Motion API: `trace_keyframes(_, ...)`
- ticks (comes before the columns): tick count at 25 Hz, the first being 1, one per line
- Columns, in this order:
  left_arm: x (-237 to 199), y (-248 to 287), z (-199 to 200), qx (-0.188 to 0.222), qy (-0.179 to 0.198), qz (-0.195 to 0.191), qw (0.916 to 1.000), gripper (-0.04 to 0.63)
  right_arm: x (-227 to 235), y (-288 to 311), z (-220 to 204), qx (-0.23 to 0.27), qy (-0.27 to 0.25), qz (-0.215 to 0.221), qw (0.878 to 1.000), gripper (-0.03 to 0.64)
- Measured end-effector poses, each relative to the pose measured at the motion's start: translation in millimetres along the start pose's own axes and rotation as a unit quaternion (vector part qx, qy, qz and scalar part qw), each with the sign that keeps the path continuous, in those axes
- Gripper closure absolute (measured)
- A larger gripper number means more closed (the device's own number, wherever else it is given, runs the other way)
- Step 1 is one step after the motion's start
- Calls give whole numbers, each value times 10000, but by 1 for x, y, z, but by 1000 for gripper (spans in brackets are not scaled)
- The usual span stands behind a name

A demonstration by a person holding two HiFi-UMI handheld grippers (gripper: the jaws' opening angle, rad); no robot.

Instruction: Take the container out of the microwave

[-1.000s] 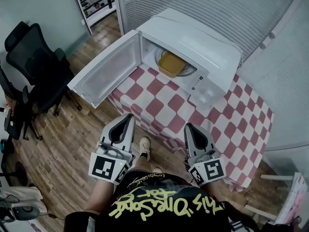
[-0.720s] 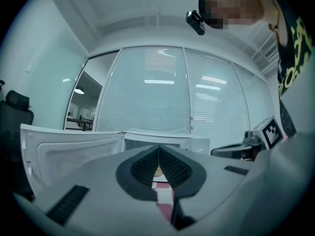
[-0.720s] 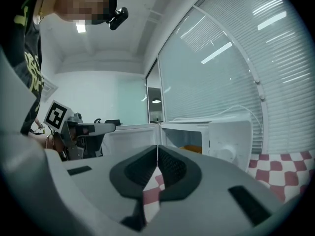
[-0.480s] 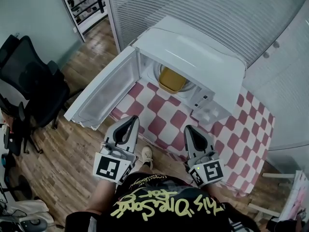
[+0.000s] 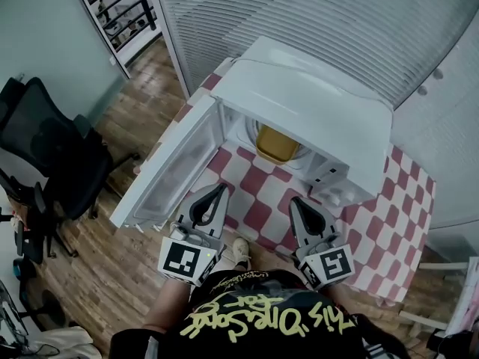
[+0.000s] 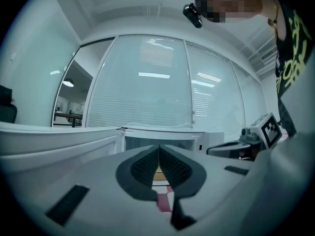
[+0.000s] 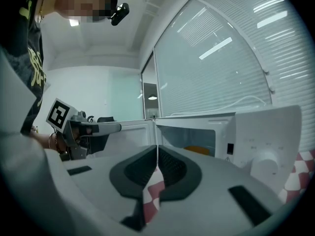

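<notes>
A white microwave stands on a red-and-white checked table with its door swung open to the left. Inside lies a yellow container, which also shows in the right gripper view as the yellow container in the open cavity. My left gripper and right gripper are held side by side at the table's front edge, pointing at the microwave and well short of it. Both are shut with nothing between the pads, as the left gripper and right gripper views show.
A black office chair stands on the wooden floor to the left. The open door reaches out past the table edge beside my left gripper. A blind-covered glass wall runs behind the microwave.
Both grippers have moved forward together from over the floor to the table's front edge, nearer the microwave. Their jaws stayed shut. The container has not moved.
</notes>
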State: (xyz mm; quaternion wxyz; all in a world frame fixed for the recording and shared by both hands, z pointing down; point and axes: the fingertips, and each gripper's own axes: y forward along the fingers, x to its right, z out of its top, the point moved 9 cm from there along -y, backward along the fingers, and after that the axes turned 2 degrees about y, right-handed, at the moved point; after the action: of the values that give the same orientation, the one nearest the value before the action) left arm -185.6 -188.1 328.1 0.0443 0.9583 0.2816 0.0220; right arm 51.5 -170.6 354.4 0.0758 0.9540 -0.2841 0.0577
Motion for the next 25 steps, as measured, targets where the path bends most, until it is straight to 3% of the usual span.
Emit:
trace_keyframes(10,-23,35,-11,-161,-131,-276,9994,586,12,32,-9,-205,55,-216,9995,606)
trace_keyframes(14,-20,47,-23,-275,329,-466,9980,586,21,36,-19,-331,116,-403,9986,606)
trace_keyframes(22,-23,72,-35,-288,390,-709,9963,586,25,55,-33,-521,56,-583,9969,603)
trace_keyframes(25,-24,81,-40,-217,455,-738,9960,584,29,62,-40,-534,117,-644,9964,539)
